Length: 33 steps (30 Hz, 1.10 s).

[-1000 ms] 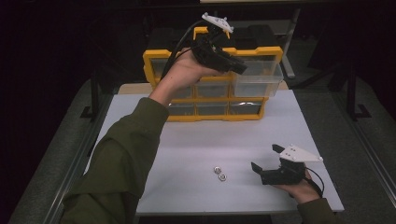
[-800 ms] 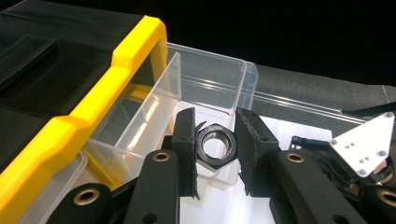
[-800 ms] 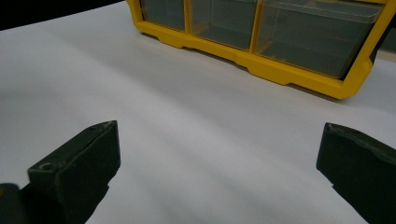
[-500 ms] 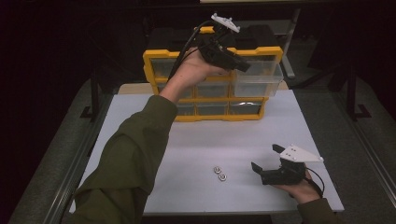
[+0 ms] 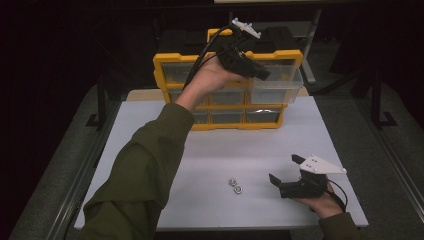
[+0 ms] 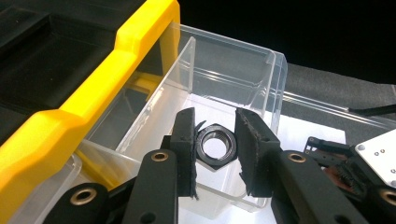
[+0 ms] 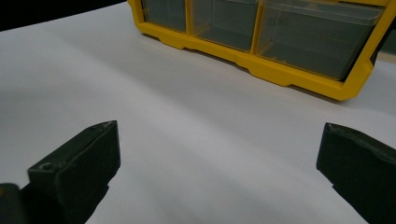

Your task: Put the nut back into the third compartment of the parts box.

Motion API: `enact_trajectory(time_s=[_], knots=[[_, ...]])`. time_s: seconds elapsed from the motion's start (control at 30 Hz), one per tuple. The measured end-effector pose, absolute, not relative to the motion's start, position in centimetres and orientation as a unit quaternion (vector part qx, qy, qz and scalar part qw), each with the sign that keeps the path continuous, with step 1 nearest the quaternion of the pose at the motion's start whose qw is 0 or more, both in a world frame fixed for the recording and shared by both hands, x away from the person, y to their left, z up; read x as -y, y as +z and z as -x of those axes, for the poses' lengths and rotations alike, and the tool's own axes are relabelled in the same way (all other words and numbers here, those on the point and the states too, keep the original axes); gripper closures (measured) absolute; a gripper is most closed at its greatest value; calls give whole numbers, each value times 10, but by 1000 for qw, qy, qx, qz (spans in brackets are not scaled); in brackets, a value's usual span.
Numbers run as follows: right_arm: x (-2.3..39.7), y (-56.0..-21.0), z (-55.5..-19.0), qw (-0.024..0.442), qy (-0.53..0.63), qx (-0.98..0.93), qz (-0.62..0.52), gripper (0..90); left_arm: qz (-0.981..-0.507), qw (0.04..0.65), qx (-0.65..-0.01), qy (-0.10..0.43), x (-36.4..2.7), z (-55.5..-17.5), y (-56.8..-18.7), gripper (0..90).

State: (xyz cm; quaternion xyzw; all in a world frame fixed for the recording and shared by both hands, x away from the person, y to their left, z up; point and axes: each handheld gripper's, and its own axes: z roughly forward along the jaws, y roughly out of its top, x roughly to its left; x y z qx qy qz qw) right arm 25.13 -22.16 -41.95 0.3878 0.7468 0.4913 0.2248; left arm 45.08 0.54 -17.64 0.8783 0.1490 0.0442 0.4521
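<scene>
While the white counter (image 5: 150,130) carries a yellow cabinet (image 5: 165,65) with one clear drawer (image 5: 275,92) pulled out, the left gripper (image 6: 215,140) is held over that drawer, its jaws just opening beside a dark nut (image 6: 215,145); the right gripper (image 5: 286,169) is rested near two small nuts (image 5: 235,185), jaws wide apart

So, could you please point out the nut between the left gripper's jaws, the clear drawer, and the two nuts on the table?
nut (image 6: 215,145), left gripper view, on its hexagonal face.
clear drawer (image 6: 233,77), left gripper view, on its far wall.
two nuts (image 5: 235,185), high view, between the pair.
</scene>
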Motion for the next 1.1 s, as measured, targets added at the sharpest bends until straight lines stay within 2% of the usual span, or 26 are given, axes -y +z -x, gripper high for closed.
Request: enact_trajectory(time_s=[0.17, 0.3, 0.47, 1.1], knots=[[221, -420, -251, 225, 491, -747, -387, 0, -876, 457, -148, 41, -8, -450, -174, 668], [221, -420, -251, 225, 490, -748, -387, 0, -873, 464, -145, 36, -14, -448, -170, 790], [221, -420, -251, 225, 489, -749, -386, 0, -871, 469, -139, 32, -23, -444, -166, 900], [220, -421, -252, 227, 485, -752, -384, 0, -867, 479, -135, 31, -60, -429, -170, 900]])
